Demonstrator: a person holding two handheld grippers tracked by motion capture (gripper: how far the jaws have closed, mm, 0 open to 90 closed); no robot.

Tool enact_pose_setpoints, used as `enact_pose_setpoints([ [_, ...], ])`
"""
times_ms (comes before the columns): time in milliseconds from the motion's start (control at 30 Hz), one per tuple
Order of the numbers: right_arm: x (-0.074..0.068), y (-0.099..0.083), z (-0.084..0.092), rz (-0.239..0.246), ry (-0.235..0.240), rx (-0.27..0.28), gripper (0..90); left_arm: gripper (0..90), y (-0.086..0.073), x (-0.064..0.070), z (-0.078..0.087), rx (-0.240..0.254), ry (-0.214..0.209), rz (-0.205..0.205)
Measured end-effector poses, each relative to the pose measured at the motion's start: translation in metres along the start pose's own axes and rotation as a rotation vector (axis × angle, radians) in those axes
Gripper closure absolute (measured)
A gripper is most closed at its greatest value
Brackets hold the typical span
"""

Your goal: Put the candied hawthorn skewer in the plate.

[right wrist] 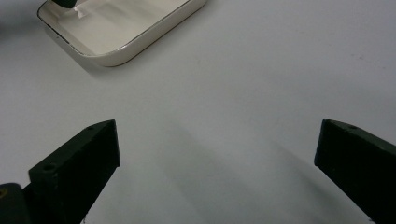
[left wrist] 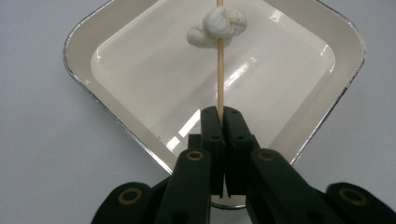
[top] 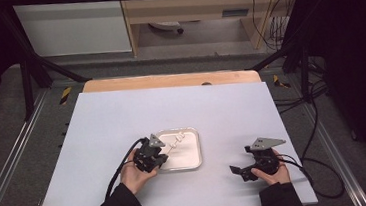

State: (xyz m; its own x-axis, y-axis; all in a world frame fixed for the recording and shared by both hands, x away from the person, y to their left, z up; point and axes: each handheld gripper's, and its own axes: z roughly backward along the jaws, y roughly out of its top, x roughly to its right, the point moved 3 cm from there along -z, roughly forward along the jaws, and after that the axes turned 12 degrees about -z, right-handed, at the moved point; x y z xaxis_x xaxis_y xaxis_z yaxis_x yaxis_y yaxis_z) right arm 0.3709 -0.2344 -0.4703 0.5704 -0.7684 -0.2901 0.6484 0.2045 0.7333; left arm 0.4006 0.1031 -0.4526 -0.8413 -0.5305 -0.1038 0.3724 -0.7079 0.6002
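Across a pale grey desk (top: 105, 155), the left gripper (left wrist: 220, 116) has its jaws clenched on the near end of a thin wooden skewer (left wrist: 220, 79), light and likely brittle, angled over a cream enamel tray (left wrist: 84, 70); soft white lumps (left wrist: 217, 28) sit farther along it. The right gripper (right wrist: 217, 154) rests apart, jaws released.

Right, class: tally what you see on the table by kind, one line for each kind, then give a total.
Trays: 1, the cream tray
Wooden skewers: 1, the skewer clamped in the left gripper
White lumps on the skewer: 2, the lumps
Grippers: 2, the left gripper and the right gripper, which is open and holds nothing
Total: 6
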Motion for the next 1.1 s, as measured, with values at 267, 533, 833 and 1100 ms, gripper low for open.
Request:
enact_pose_setpoints([
  [267,0.0,0.0,-0.001,0.001,0.0,0.001,0.9,88.1,0.0,0.002,-0.005,-0.042,0.013,-0.001],
  [533,-0.001,-0.001,-0.001,-0.003,0.003,-0.002,0.9,87.3,0.001,0.002,-0.006,-0.048,0.013,0.01],
  [833,-0.001,-0.001,-0.001,-0.002,0.001,-0.001,0.9,77.9,0.001,0.0,-0.001,-0.014,0.015,0.008],
  [1100,-0.001,0.0,0.0,-0.001,0.001,0.001,0.8,57.7,-0.001,-0.005,0.014,0.044,0.023,0.001],
])
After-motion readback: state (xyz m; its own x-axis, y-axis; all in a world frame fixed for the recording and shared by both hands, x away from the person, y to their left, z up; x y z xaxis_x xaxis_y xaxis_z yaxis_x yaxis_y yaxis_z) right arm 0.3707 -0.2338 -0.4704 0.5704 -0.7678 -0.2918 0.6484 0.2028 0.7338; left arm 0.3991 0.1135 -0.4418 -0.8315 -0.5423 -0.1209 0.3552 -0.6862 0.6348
